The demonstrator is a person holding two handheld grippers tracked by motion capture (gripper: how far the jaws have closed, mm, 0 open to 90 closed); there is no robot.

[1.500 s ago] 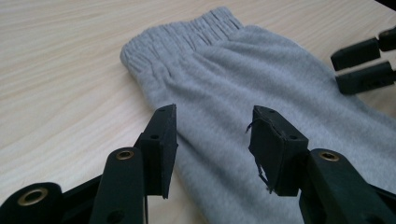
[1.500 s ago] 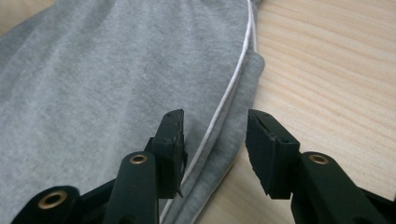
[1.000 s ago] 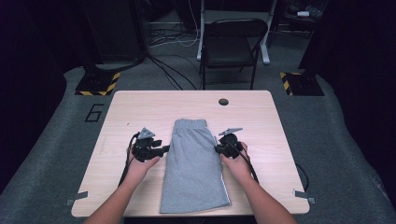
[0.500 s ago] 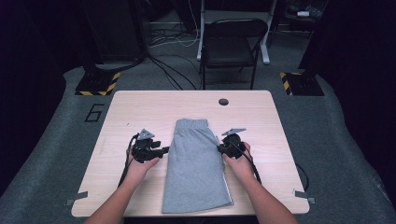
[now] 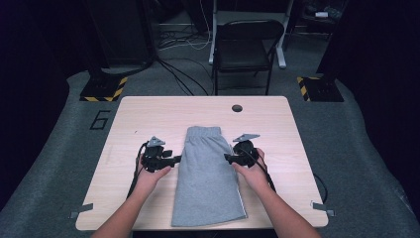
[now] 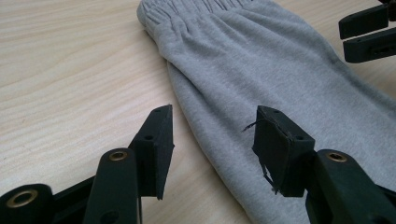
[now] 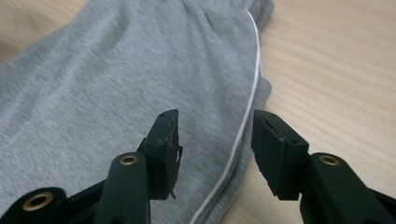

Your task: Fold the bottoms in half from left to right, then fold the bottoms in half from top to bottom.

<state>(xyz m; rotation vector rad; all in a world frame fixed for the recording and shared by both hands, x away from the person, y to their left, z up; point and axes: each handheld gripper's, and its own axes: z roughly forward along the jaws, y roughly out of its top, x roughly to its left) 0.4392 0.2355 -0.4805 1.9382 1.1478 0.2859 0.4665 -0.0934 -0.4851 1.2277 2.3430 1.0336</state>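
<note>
The left gripper (image 5: 174, 159) is held with its jaws spread apart over the left edge of the grey shorts (image 5: 208, 183); in the left gripper view one jaw is seen above bare wood and the other above the cloth, with nothing pinched between them. The right gripper (image 5: 229, 157) is placed at the opposite edge of the shorts, and its jaws have just been opening: in the right gripper view (image 7: 212, 149) they are parted, with the white piping (image 7: 245, 116) of the garment's side seam seen running between them and no cloth gripped.

The shorts are laid flat, folded lengthwise into a narrow strip, in the middle of the wooden table (image 5: 148, 114), with the gathered waistband (image 5: 203, 131) turned toward the far edge and the hem reaching the near edge. Both grippers are pointed inward at the garment from either side, just below the waistband. A round hole (image 5: 237, 108) is seen in the tabletop beyond the shorts, and a dark folding chair (image 5: 245, 49) is set behind the table.
</note>
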